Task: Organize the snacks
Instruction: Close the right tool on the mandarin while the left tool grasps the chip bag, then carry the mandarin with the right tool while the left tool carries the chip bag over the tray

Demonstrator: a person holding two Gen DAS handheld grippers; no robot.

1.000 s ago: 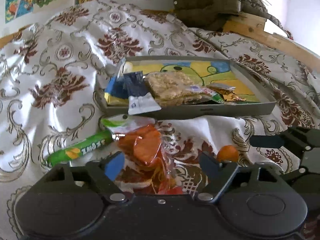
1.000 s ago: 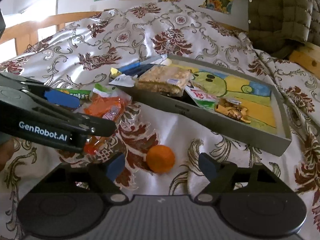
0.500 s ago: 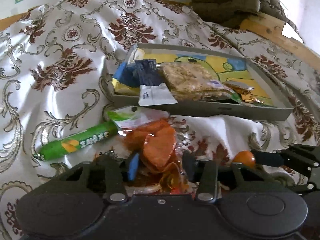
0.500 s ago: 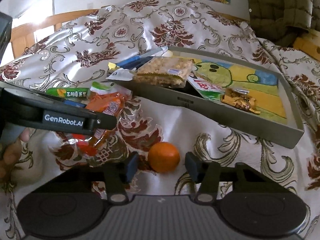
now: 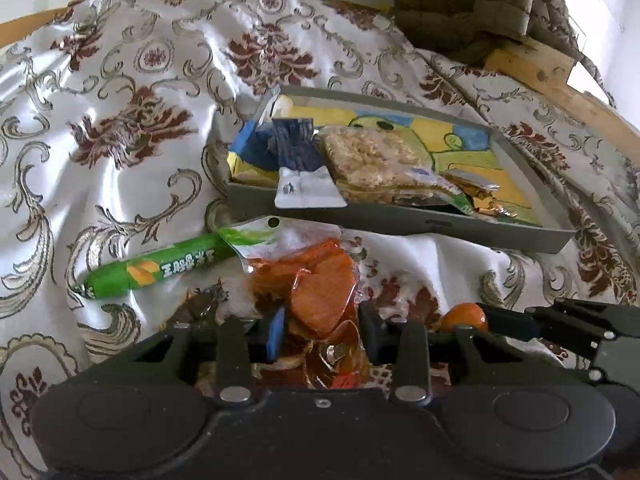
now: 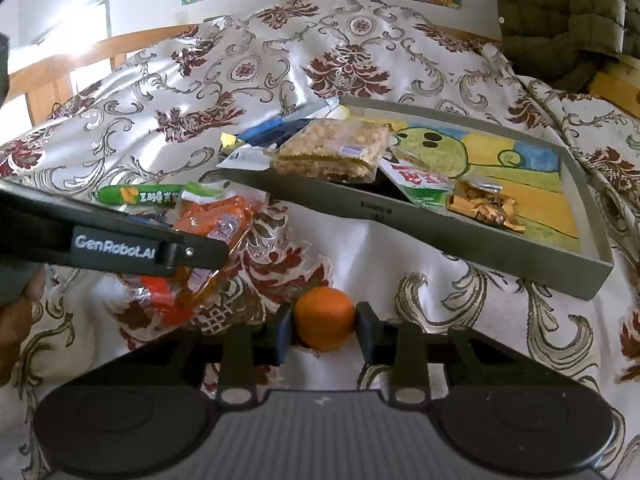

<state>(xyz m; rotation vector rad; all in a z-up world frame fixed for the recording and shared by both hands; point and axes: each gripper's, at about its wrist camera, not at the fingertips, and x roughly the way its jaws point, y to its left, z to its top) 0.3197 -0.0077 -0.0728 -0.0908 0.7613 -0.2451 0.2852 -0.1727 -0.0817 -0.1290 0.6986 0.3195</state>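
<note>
Reading "GenRobot.AI" in white letters along its black side, the left gripper (image 6: 188, 254) reaches in from the left of the right wrist view, its jaws closing on a clear bag of orange snacks (image 5: 320, 292) that lies crumpled on the patterned bedspread (image 5: 120, 140); in the left wrist view the bag sits between the two pads and they press into its film. Left of the bag lies a green tube-shaped packet (image 5: 156, 270) printed with white characters too small to read, its long axis running from lower left to upper right, its far end tucked under the bag's white and green header. Beyond both stands a grey tray (image 6: 440, 236) with a cartoon picture on its floor, its near wall between the grippers and the snacks inside. From left to right it holds blue and yellow wrappers (image 5: 256, 152), a white sachet (image 5: 308, 190) hanging over the near rim, a clear pack of puffed-grain bars (image 6: 332, 152), a white and green packet with red lettering (image 6: 420, 184) that I cannot make out, and gold-wrapped sweets (image 6: 484, 204). To the right of the bag, the right gripper (image 6: 325, 324) has its jaws closing on a small orange (image 6: 325, 316), both pads touching its sides, on the bedspread just in front of the tray. A quilted olive jacket (image 6: 560, 12) lies at the far right.
</note>
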